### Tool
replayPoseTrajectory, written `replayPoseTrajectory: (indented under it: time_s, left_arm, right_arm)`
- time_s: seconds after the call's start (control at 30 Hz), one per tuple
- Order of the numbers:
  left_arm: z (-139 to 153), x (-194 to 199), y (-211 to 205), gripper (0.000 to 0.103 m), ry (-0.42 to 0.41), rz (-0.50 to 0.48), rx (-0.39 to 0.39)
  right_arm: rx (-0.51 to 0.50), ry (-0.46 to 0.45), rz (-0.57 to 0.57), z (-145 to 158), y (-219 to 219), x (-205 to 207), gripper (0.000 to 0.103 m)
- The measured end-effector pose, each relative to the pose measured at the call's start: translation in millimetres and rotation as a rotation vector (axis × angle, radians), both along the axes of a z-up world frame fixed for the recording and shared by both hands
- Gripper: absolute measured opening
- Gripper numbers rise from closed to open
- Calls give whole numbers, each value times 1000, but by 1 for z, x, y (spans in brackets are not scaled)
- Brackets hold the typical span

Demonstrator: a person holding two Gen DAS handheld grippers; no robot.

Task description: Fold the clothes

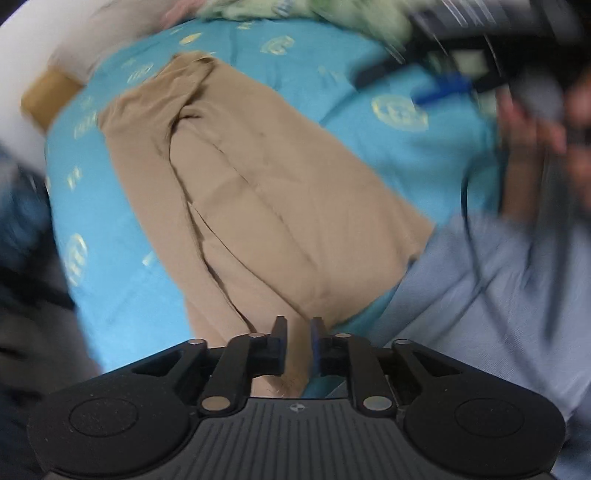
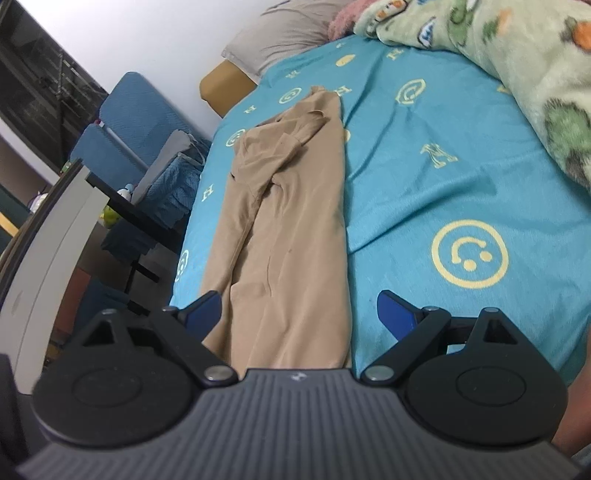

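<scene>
Black linkages of the left hand-held gripper (image 1: 298, 334) fill the bottom of its view, the two fingers standing a narrow gap apart. Nothing is pinched between them; tan cloth only shows through the gap from below. That cloth is the tan garment (image 1: 258, 192), lying folded lengthwise into a long strip on the bed sheet (image 1: 110, 240), which is turquoise with yellow smiley and letter prints. Its nearer end lies directly under the left fingers, though whether they touch it cannot be told from this blurred view. A pale blue trouser leg (image 1: 491, 302) of the person borders the garment at the right, and a blurred hand (image 1: 532, 125) grips the other tool at the upper right.

From the right wrist, the right hand-held gripper (image 2: 299, 314) stands wide open, its blue-padded fingers (image 2: 395, 317) spread either side of the garment's near end (image 2: 291, 258), clear of the cloth and holding nothing. A green printed blanket (image 2: 517, 66) lies bunched at the far right of the bed, and a grey pillow (image 2: 284, 33) lies at its head. Blue chairs (image 2: 136, 122) stand beside the bed.
</scene>
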State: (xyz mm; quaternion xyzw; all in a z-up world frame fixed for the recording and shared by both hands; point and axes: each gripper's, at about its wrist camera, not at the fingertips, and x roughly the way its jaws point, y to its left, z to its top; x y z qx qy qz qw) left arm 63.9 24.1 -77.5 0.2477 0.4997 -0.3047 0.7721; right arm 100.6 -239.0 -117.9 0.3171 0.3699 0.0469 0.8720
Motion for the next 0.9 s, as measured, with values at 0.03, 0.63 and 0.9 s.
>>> replayPoseTrajectory:
  time_s: [0.03,0.63,0.9]
  left_arm:
    - [4,8,12,41,39,51,-70]
    - [-70,100,118,63,364,748,-311]
    - [-61,82,90,42,379,558,-279]
  right_arm:
    - [15,6,-7,-2,-2,0,92]
    - [177,330,-5,-69,-2,26,76]
    - [229,355,144,-75,15,31,66]
